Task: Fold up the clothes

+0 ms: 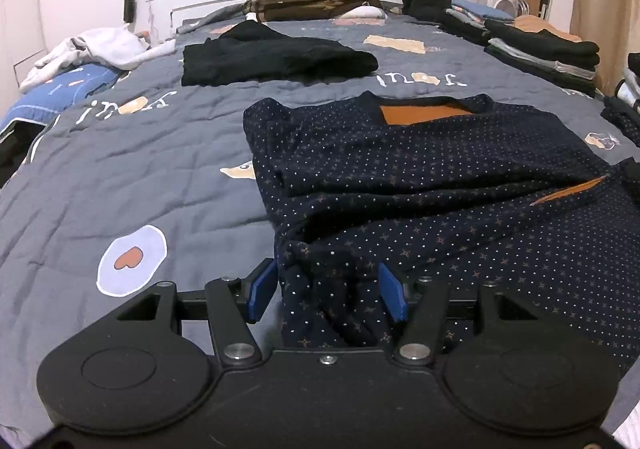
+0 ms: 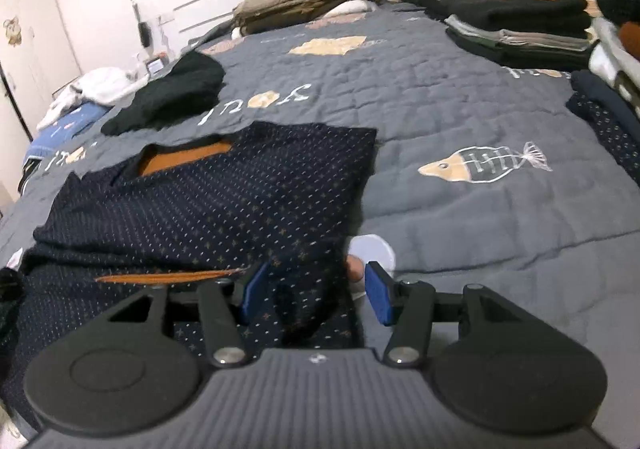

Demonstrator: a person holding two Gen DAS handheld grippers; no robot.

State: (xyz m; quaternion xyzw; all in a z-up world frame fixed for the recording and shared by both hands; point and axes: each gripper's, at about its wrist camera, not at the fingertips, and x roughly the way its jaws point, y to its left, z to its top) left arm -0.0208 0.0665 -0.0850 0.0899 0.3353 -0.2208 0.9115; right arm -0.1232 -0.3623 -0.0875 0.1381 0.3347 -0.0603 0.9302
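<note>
Both grippers sit at the bed's near edge. The left gripper (image 1: 328, 291) and right gripper (image 2: 316, 291) each have their blue pads spread, with the dotted navy top's (image 1: 420, 177) hem bunched between them; neither looks clamped. The top lies with both sides turned in, collar away, so a lengthwise fold seems left. A black garment (image 1: 272, 59) lies beyond; folded stacks (image 2: 516, 29) line the right edge. Bare quilt (image 2: 460, 109) around the top gives room.
</note>
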